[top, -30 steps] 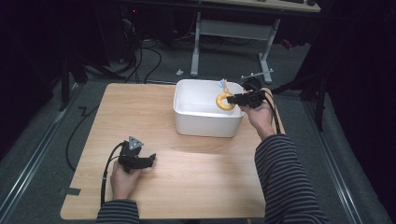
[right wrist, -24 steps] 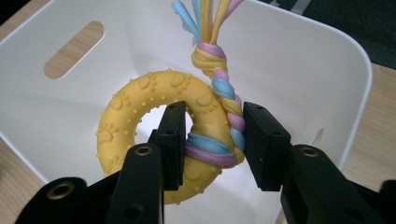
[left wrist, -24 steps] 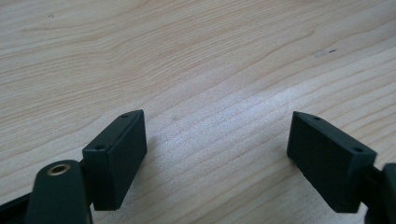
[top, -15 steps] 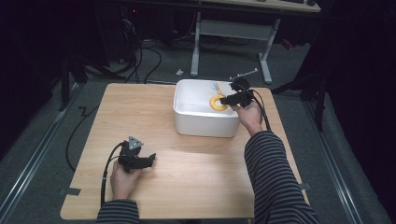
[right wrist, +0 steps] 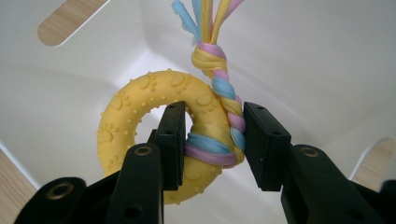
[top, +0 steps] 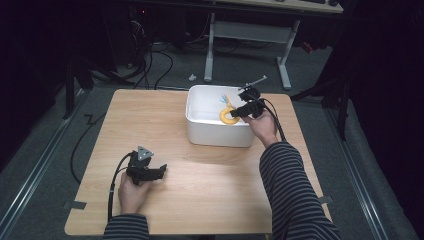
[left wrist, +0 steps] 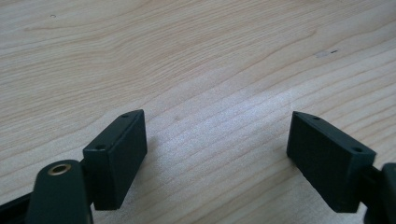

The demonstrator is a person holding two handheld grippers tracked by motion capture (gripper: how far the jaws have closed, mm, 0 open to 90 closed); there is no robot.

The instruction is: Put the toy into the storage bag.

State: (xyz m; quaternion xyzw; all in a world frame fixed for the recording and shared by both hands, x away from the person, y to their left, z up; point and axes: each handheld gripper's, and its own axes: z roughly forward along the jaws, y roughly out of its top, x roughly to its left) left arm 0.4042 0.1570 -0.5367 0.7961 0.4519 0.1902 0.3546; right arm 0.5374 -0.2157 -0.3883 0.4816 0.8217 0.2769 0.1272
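A yellow ring toy (right wrist: 140,121) with a braided rope (right wrist: 219,93) hangs clamped between the pads of the right gripper (right wrist: 212,140), inside the white bin (top: 200,125). The left gripper (left wrist: 215,154), jaws spread wide with nothing between them, rests on the wooden table (top: 150,115), well apart from the bin.

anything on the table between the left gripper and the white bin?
Nothing: bare wood. In the high view the left gripper sits apart from the white bin, with plain tabletop between. The left gripper view shows wood ahead of its open jaws.
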